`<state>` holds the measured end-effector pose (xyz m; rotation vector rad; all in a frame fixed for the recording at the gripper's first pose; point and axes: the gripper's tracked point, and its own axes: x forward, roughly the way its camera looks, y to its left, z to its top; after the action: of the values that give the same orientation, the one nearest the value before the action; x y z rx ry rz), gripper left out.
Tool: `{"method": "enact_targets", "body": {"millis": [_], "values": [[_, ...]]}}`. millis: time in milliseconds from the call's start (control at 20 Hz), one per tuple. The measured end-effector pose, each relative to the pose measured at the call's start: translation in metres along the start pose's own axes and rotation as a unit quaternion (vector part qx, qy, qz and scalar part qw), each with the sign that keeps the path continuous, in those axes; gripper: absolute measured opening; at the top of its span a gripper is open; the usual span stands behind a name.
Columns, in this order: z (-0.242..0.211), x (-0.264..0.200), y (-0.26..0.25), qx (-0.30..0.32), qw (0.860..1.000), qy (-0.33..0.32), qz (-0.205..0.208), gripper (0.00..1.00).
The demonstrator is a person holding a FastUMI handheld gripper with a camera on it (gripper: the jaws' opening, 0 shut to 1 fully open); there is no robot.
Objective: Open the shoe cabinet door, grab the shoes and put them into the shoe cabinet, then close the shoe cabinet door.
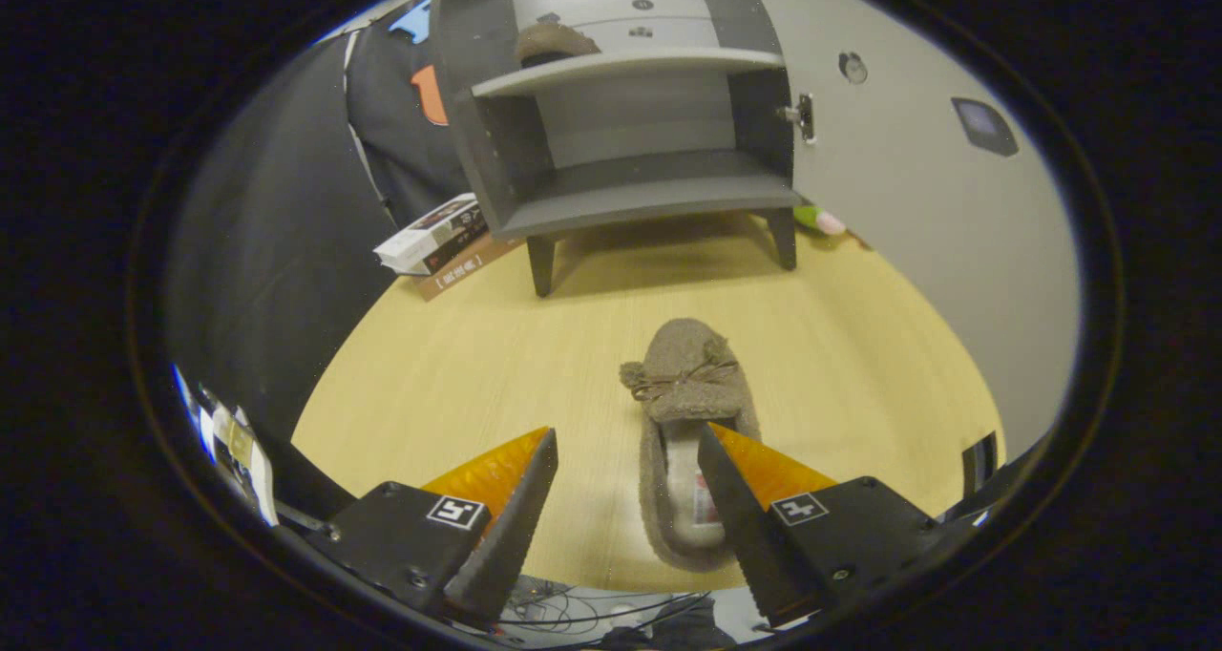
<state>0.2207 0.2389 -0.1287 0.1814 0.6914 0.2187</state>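
A fuzzy brown-grey slipper with a small bow lies on the light wooden tabletop, toe pointing toward the cabinet. My gripper is open. Its right finger overlaps the slipper's heel opening and the left finger stands clear to the slipper's left, so the heel lies partly between them. Beyond the slipper stands the grey shoe cabinet on short legs, its door swung wide open to the right. A second slipper rests on the cabinet's upper shelf. The lower shelf is bare.
A stack of books lies left of the cabinet's front leg. A small green and pink toy peeks out between the cabinet and the open door. Black cloth walls the left side. Cables hang below the near table edge.
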Motion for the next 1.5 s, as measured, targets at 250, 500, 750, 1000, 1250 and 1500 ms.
{"method": "enact_targets", "body": {"millis": [250, 500, 750, 1000, 1250, 1500], "values": [[0.004, 0.004, -0.003, 0.016, 0.999, 0.033, 0.004, 0.94], [0.005, 0.023, -0.003, 0.030, 0.998, 0.063, 0.005, 0.92], [0.008, 0.044, -0.014, 0.038, 0.996, 0.072, -0.025, 0.63], [0.016, 0.039, -0.022, 0.042, 0.997, 0.057, -0.039, 0.12], [0.067, -0.008, -0.015, -0.006, 1.000, -0.012, -0.025, 0.08], [0.147, -0.071, 0.000, -0.036, 0.994, -0.106, -0.011, 0.08]]}}
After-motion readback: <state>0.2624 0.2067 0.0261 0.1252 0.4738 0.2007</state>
